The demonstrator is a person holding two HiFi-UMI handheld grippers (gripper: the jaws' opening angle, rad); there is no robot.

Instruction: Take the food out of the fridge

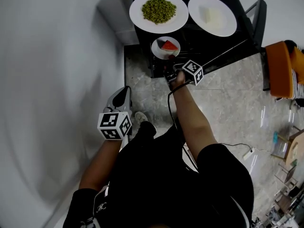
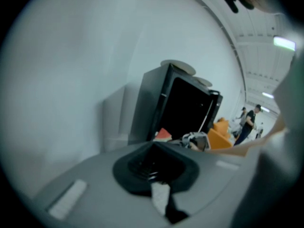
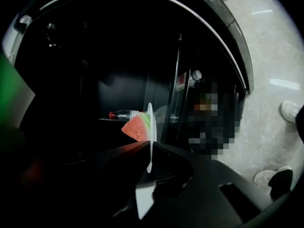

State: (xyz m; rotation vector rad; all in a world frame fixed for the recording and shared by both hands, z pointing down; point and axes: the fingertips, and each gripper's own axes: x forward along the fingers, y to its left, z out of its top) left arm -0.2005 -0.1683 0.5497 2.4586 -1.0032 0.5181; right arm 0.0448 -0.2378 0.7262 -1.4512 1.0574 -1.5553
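Watermelon [image 3: 137, 126] sits on a small white plate [image 3: 150, 120], and the right gripper [image 3: 149, 148] pinches the plate's edge tight, right at the mouth of the open black fridge [image 1: 209, 42]. The left gripper [image 2: 154, 165] is squeezed closed with nothing in it, off by the white wall, well apart from the plate

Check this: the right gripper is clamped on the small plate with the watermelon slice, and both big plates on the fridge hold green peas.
Not both: the head view shows green peas on one big plate and a pale white block on the other plate. The right gripper is indeed clamped on the small plate with the watermelon slice.
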